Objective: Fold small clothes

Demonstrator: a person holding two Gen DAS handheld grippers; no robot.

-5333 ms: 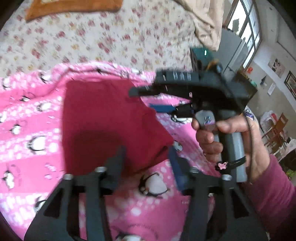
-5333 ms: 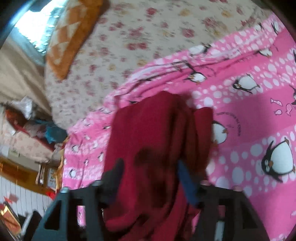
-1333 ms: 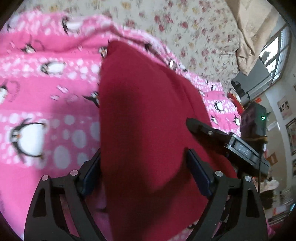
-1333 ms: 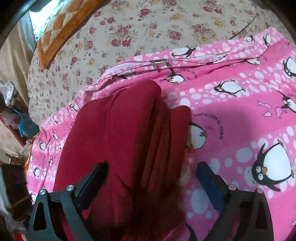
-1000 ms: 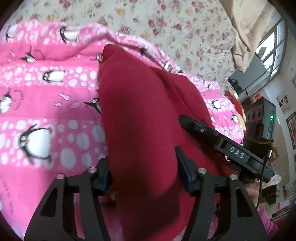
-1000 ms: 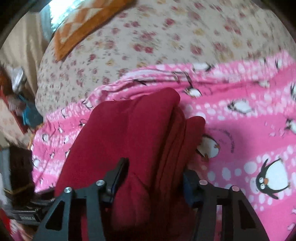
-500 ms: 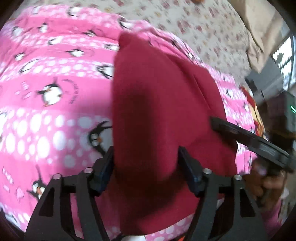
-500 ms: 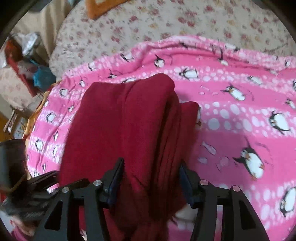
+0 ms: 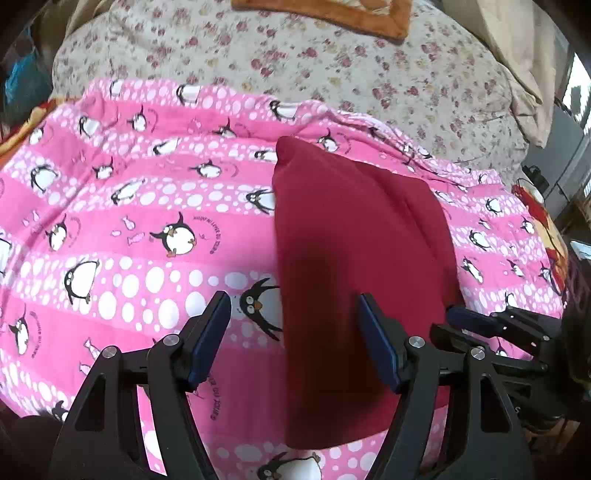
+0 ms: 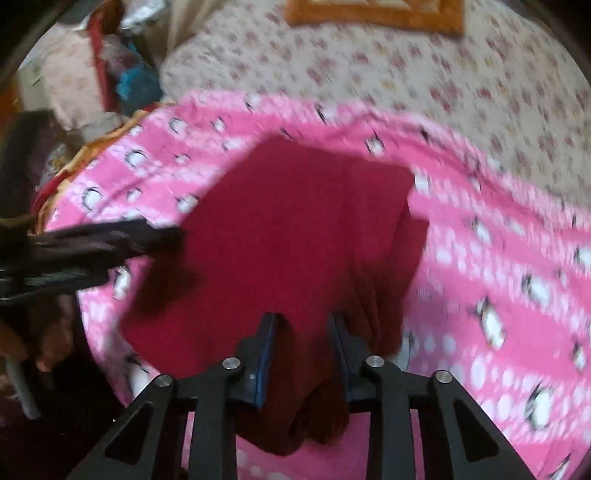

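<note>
folded red garment (image 9: 354, 258) on penguin blanket (image 9: 129, 221), right tool (image 10: 303, 332) pinching it

Daylit fisheye views, right wrist motion-blurred

A pink penguin-print blanket (image 9: 147, 236) with white dots covers the near part of the bed. Beyond it, toward twelve o'clock, lies a cream floral bedsheet (image 9: 332, 66), and on that, at the top edge, an orange-bordered cushion (image 9: 332, 14). At two o'clock a beige cloth (image 9: 517, 55) hangs beside a bright window (image 9: 576, 96). In the right wrist view, blurred clutter with a blue bundle (image 10: 136, 81) sits at ten o'clock.
</note>
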